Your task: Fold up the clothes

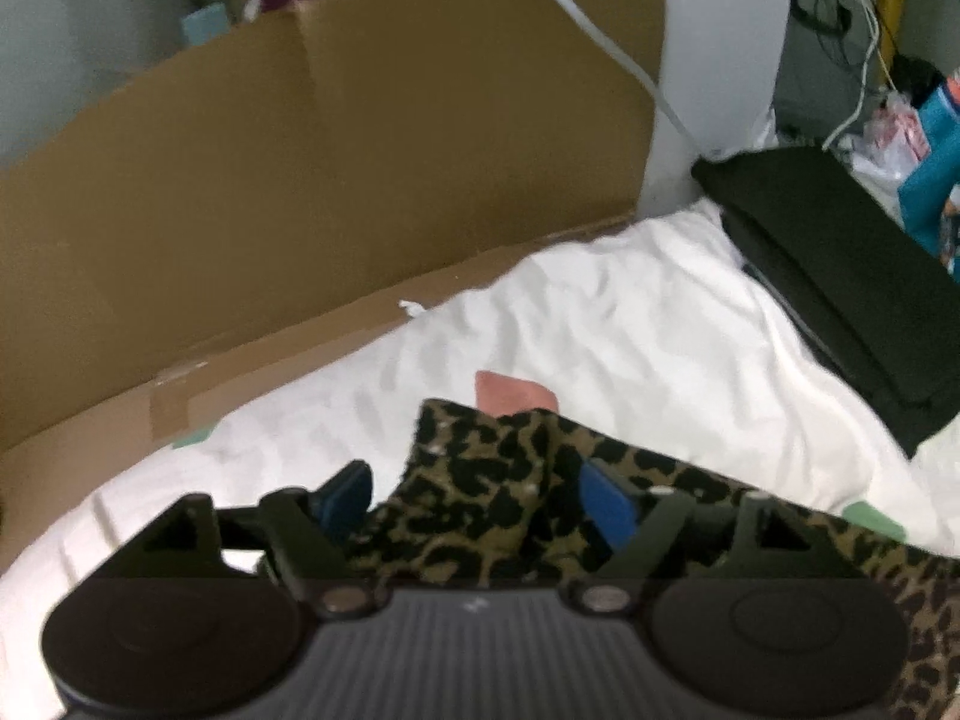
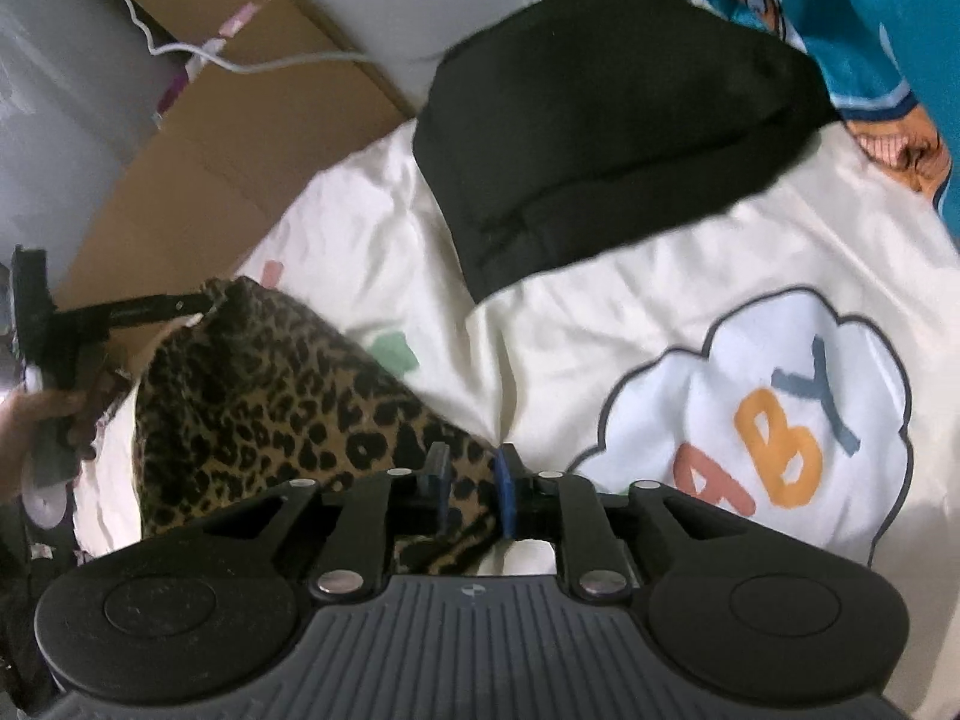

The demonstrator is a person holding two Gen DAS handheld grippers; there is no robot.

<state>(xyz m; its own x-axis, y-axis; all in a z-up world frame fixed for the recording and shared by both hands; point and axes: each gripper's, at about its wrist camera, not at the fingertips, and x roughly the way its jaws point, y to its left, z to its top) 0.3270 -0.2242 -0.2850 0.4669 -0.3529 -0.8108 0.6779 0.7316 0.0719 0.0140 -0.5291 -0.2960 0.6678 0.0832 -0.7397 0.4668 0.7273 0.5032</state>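
A big brown cardboard sheet [image 1: 336, 168] stands at the left of the bed, and the left gripper [image 1: 474, 501] has its jaws wide apart with a bump of the leopard-print cloth [image 1: 480, 480] sitting loose between them, no pad pressing it. The leopard-print cloth lies bunched on the white blanket [image 2: 600, 324], and its right end runs between the narrow jaws of the right gripper [image 2: 471, 492], where I cannot tell if the pads pinch it. Further right lie a folded black garment [image 2: 600, 138], a cloud picture with coloured letters [image 2: 762, 420], and a blue cloth [image 2: 870, 18] at the edge.
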